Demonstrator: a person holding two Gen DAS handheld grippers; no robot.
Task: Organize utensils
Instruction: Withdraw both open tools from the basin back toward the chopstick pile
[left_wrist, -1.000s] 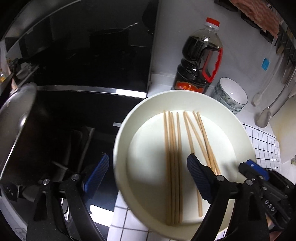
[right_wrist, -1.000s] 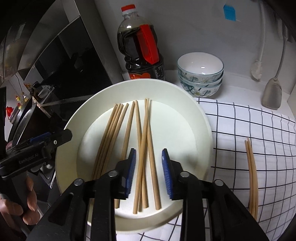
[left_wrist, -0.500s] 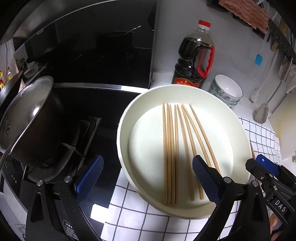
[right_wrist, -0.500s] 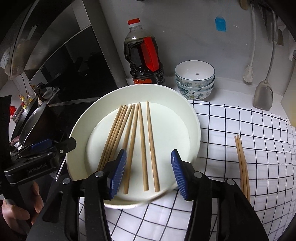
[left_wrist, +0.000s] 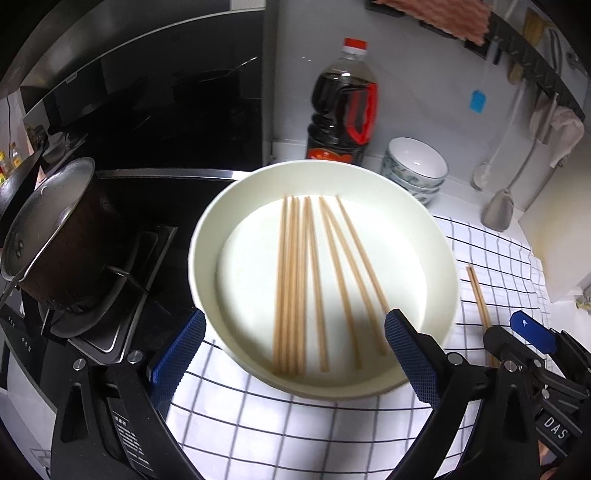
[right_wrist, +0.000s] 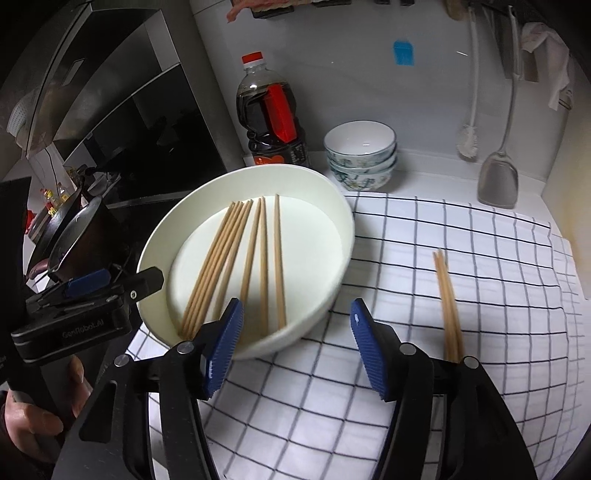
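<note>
The table runs along a pale wall, and beside it sits the black stove with a metal pot on its burner. A white cloth with a dark grid covers most of the table, likely laid down as a clean, non-slip work area for sorting.

On the cloth's stove-side edge stands a wide white dish. Eight or so wooden chopsticks lie in it side by side, roughly parallel, which suggests it serves as the collecting place. A dark sauce bottle with a red handle and a stack of patterned bowls stand against the wall behind the dish, out of the way. A metal spatula and a white brush hang further along.

One loose pair of chopsticks still lies on the cloth, well apart from the dish, so the job looks unfinished.

The left claw hangs over the near rim of the dish with its jaws wide apart and nothing between the pads. The right claw hovers near the dish's edge, above the cloth; its jaws are opening and empty, probably readying for the loose pair beside it. A bare hand grips the left tool's handle.
</note>
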